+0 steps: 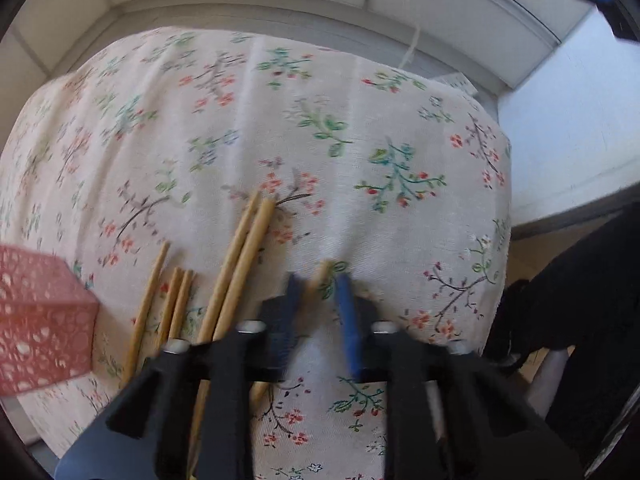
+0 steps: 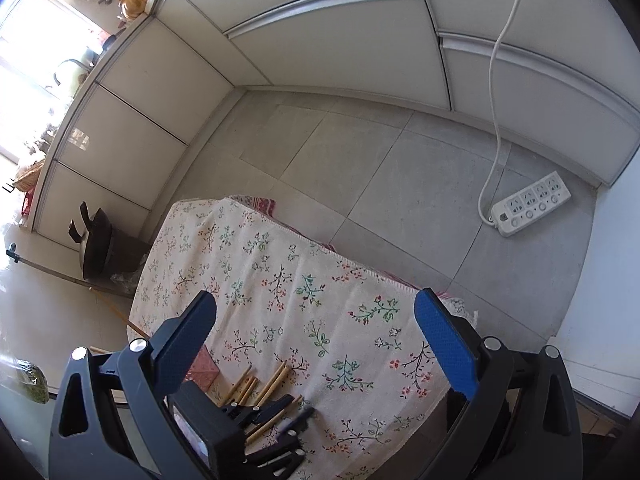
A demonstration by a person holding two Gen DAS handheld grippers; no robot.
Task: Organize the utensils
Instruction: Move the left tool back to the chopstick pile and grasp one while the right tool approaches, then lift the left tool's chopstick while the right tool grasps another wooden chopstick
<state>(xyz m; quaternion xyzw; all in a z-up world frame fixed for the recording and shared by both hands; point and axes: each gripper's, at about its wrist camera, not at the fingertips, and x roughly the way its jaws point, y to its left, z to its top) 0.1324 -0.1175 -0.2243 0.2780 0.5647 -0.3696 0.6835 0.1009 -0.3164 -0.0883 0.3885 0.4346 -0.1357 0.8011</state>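
Floral tablecloth (image 1: pixel 280 120) | left gripper (image 1: pixel 320 296) jaws straddle a chopstick (image 1: pixel 320 280) — contact blurred | right gripper (image 2: pixel 316 344) jaws wide — empty

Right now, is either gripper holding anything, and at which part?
The left gripper has one chopstick between its fingers near its far tip; whether they already clamp it cannot be told. The right gripper is open, holding nothing.

Matt wooden chopsticks (image 1: pixel 236 276) — woven floral cloth (image 1: pixel 320 128)
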